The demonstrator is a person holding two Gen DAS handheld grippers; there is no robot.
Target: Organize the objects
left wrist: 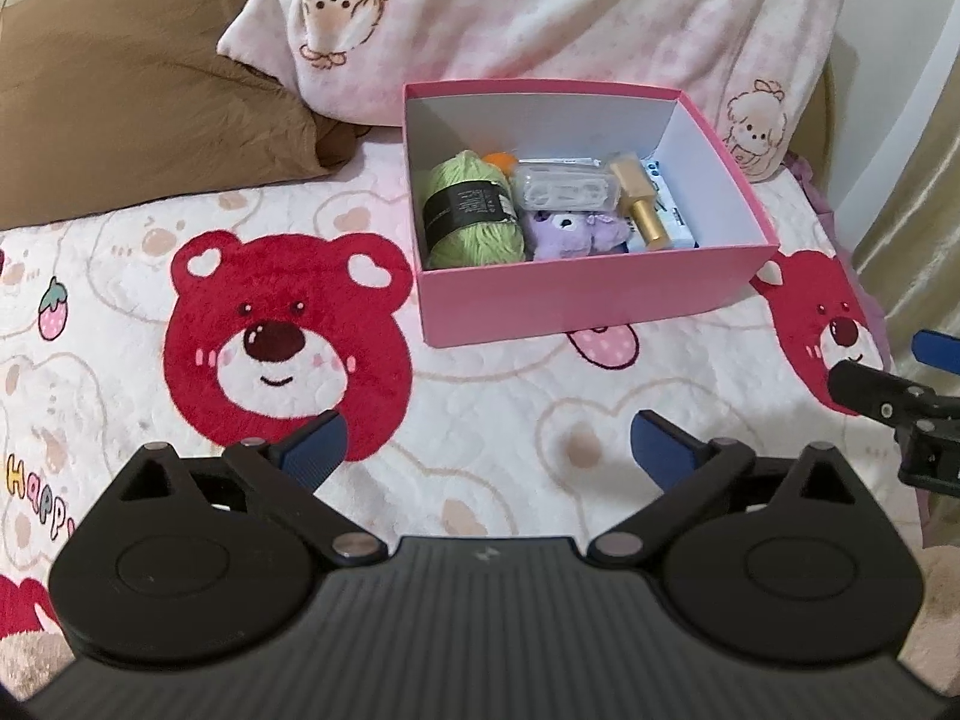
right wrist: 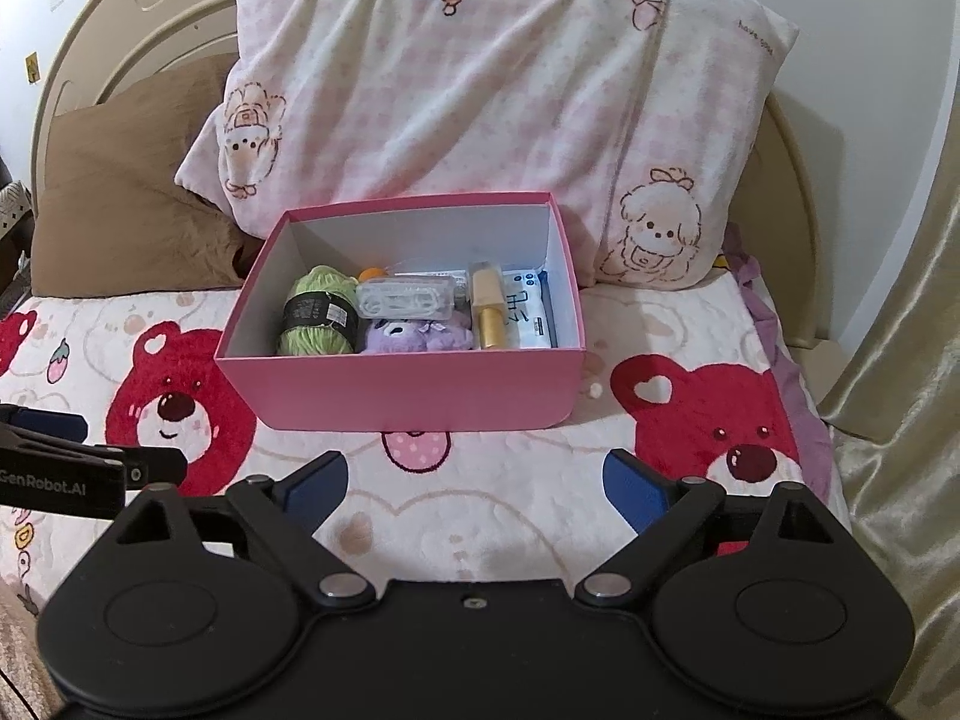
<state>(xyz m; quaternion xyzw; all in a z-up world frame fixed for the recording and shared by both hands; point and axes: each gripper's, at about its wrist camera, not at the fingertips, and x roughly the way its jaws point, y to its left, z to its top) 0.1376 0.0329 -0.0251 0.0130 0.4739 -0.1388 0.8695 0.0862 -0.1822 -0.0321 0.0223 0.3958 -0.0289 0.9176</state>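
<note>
An open pink box (left wrist: pixel 576 300) (right wrist: pixel 408 387) stands on the bed, close in front of the pink pillow. Inside it lie a green yarn skein (left wrist: pixel 471 213) (right wrist: pixel 315 312), a clear plastic case (left wrist: pixel 564 186) (right wrist: pixel 405 298), a purple plush toy (left wrist: pixel 576 231) (right wrist: pixel 414 337), a gold bottle (left wrist: pixel 639 201) (right wrist: pixel 491 312) and a white-and-blue packet (left wrist: pixel 675 213) (right wrist: pixel 531 312). My left gripper (left wrist: pixel 489 450) hovers over the blanket short of the box, open, nothing between its blue pads. My right gripper (right wrist: pixel 474 489) is also open and empty, just before the box's front wall.
A bear-print blanket (left wrist: pixel 288 336) (right wrist: pixel 720 420) covers the bed. A pink checked pillow (left wrist: pixel 540 18) (right wrist: pixel 480 90) and a brown pillow (left wrist: pixel 132 90) (right wrist: pixel 126 204) lie behind the box. A curtain (right wrist: pixel 900 330) hangs at the right. Each gripper shows at the edge of the other's view.
</note>
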